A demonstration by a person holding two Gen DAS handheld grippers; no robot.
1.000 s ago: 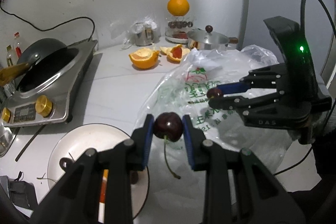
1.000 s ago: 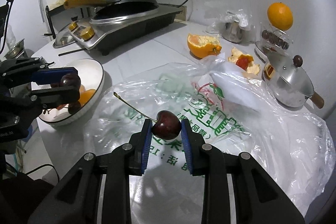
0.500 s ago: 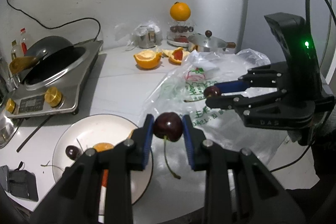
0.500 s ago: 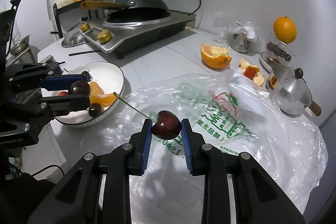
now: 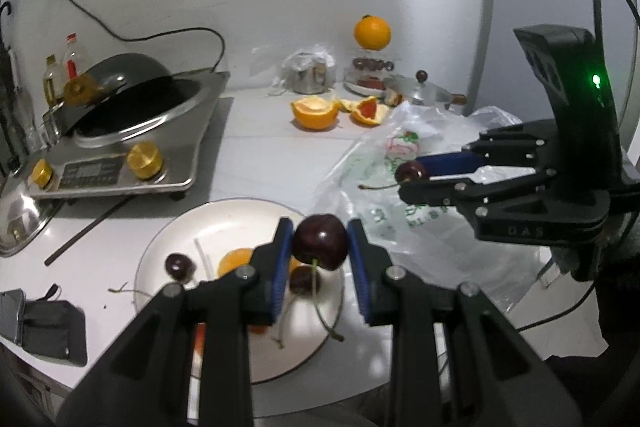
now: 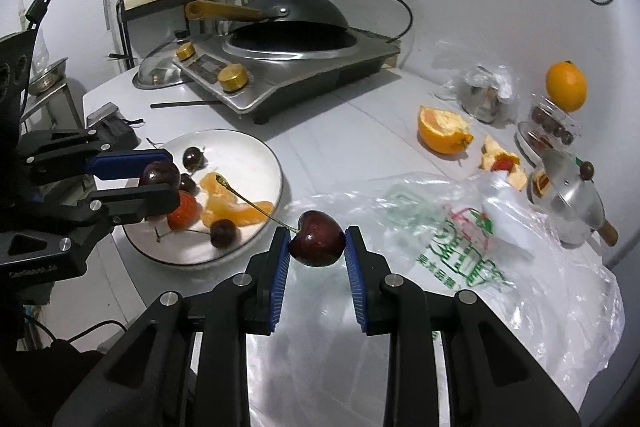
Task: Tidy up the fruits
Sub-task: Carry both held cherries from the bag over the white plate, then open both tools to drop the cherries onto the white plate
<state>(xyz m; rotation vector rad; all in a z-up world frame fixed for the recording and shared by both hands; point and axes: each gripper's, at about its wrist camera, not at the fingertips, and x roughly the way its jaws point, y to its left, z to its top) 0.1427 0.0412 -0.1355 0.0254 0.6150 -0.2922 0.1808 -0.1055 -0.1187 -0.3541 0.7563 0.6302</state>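
Observation:
My left gripper (image 5: 320, 247) is shut on a dark red cherry (image 5: 320, 242), held above the white plate (image 5: 224, 223); its stem hangs down. The plate (image 6: 248, 151) carries loose cherries (image 6: 223, 233), orange segments (image 6: 224, 203) and a small red fruit (image 6: 183, 211). My right gripper (image 6: 316, 247) is shut on a second dark cherry (image 6: 317, 243) with a long stem, over the counter between the plate's right rim and the clear plastic bag (image 6: 460, 247). In the left wrist view, the right gripper (image 5: 412, 174) hovers over the bag (image 5: 384, 187).
An induction cooker with a black wok (image 6: 296, 27) stands at the back. A halved orange (image 5: 314, 110), peel pieces, a small steel pot (image 6: 568, 203) and a whole orange on a jar (image 6: 566, 87) line the far side. A dark pouch (image 5: 52, 327) lies by the counter's edge.
Both grippers have moved left with their cherries. The left cherry, earlier beside the bag, now hangs over the plate; the right one has left the bag's middle and come near the plate's rim.

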